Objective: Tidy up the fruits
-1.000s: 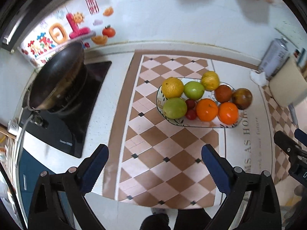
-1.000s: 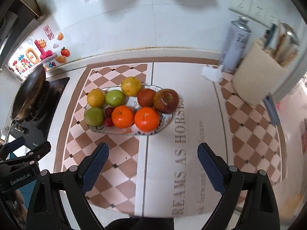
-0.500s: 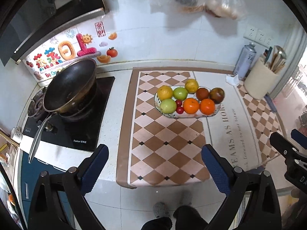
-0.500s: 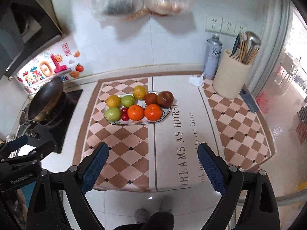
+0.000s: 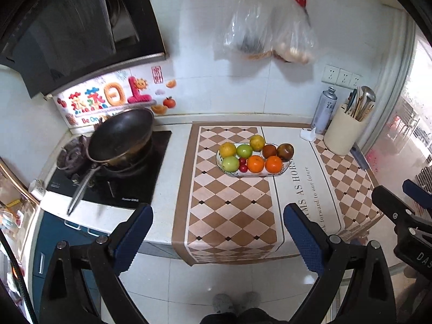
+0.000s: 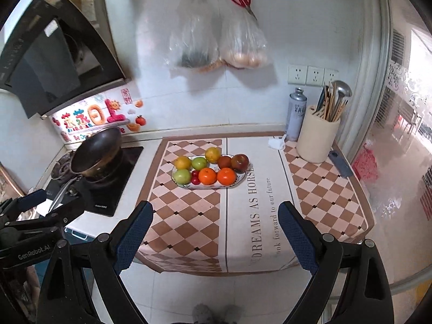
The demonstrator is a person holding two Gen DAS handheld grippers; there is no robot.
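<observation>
An oval white plate (image 5: 286,168) (image 6: 240,181) sits mid-counter on the checkered mat (image 5: 229,205) (image 6: 189,202). It holds two oranges (image 5: 255,163) (image 6: 208,176), two green fruits (image 5: 230,163) (image 6: 181,176), two yellow fruits, small red fruits and two dark red ones (image 5: 285,151) (image 6: 239,162). My left gripper (image 5: 217,217) is open and empty, well back from the counter. My right gripper (image 6: 215,214) is open and empty, also held back in front of the counter edge.
A black wok (image 5: 121,135) (image 6: 95,152) sits on the stove at left. A cream utensil holder (image 5: 343,133) (image 6: 318,140) and a metal can (image 6: 296,113) stand at the back right. Plastic bags (image 6: 216,40) hang on the wall. The floor lies below.
Both grippers have pulled far back and up from the plate; the view widened from the fruit close-up to the whole counter. The fruits have not moved.
</observation>
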